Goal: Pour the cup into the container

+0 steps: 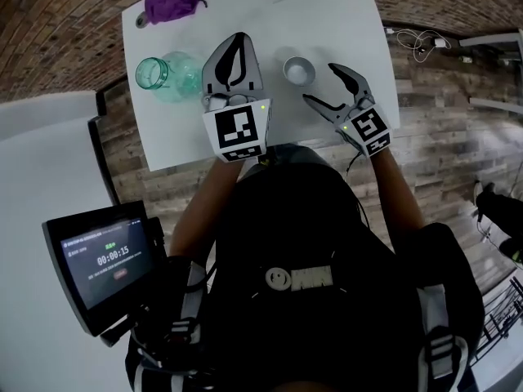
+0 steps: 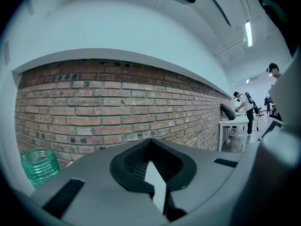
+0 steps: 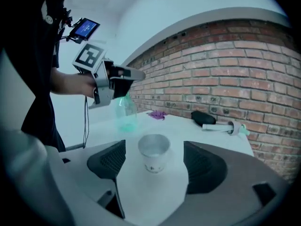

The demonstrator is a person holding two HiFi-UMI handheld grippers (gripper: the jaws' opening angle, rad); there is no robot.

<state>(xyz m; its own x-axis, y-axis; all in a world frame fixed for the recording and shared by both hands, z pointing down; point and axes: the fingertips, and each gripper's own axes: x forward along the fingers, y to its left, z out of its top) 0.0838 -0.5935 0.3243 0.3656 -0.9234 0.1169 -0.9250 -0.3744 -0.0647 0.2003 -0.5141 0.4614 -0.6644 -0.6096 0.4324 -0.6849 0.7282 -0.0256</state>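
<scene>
Right tool [image 1: 323,84] gaping wide, nothing gripped; cup [image 3: 154,150] stands mid bench [image 1: 351,31], just ahead of its jaws, untouched. Left tool [image 1: 234,46] shut, empty, beside jar [image 1: 167,76] near the left edge. Risk: off-centre or hard squeeze tips or crushes cup (looks flimsy), spilling early.

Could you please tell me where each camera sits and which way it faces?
Head view: on the person's head, looking down at the table; left claw, right claw, forearms, torso show.
Left gripper view: on the left claw, facing a brick wall over its shut jaws.
Right gripper view: on the right claw, facing the cup past its open jaws; left claw and hand show.
All three show the green jar.
</scene>
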